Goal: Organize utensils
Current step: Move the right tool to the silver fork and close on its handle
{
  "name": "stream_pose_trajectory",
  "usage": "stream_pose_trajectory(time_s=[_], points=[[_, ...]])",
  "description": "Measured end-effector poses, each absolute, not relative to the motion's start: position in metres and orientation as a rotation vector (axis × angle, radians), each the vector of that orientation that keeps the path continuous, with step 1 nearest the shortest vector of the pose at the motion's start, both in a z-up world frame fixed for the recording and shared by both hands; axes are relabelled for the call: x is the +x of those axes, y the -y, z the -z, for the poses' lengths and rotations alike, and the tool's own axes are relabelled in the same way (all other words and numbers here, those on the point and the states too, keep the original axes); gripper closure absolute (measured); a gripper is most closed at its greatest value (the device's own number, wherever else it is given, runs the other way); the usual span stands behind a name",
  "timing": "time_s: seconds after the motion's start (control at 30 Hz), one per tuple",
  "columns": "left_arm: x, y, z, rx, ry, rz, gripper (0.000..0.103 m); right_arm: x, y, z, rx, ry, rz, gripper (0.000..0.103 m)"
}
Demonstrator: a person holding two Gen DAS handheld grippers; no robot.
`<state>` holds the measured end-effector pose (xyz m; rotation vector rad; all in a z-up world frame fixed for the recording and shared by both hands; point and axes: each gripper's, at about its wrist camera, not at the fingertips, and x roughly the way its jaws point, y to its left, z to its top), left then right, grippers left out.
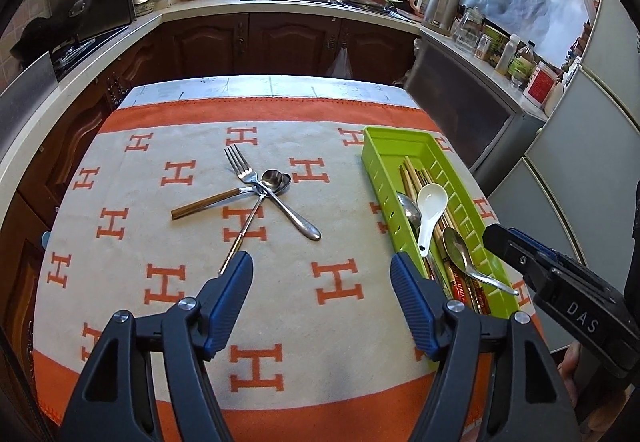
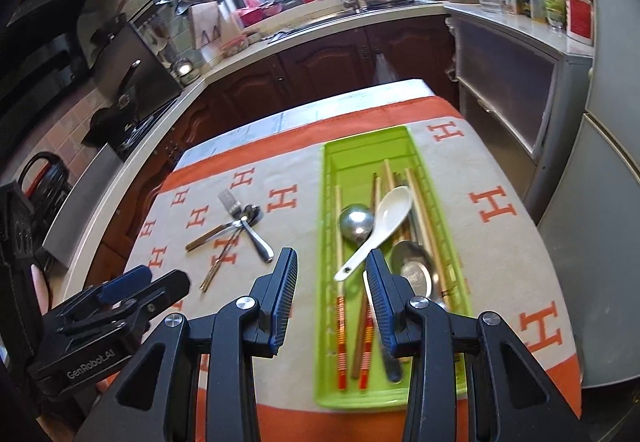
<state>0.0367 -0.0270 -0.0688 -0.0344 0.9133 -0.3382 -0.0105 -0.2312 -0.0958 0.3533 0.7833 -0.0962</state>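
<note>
Utensils left out: a fork [image 1: 240,167], two spoons [image 1: 280,184] and a slim wood-handled piece [image 1: 208,203] lie crossed in a pile mid-worktop, well left of the green tray [image 1: 384,146].
Tray: already holds chopsticks, metal spoons and a white ceramic spoon [image 1: 430,208].
Left gripper [image 1: 322,284]: jaws wide apart, empty, above the cloth [image 1: 120,178] near the pile.
Right gripper [image 2: 332,284]: jaws partly apart, nothing pinched, over the tray's near end.
Advice: probably take the topmost handle first, pinching across its free end, so the others stay undisturbed.
</note>
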Motion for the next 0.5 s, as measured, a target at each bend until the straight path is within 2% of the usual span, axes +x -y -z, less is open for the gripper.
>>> stream_pose_trajectory(time_s=[0.5], points=[[0.038,-0.004,0.082,-0.081,-0.938,0.316,0.032,0.002,0.179,0.099,0.266,-0.836,0.019,0.066]])
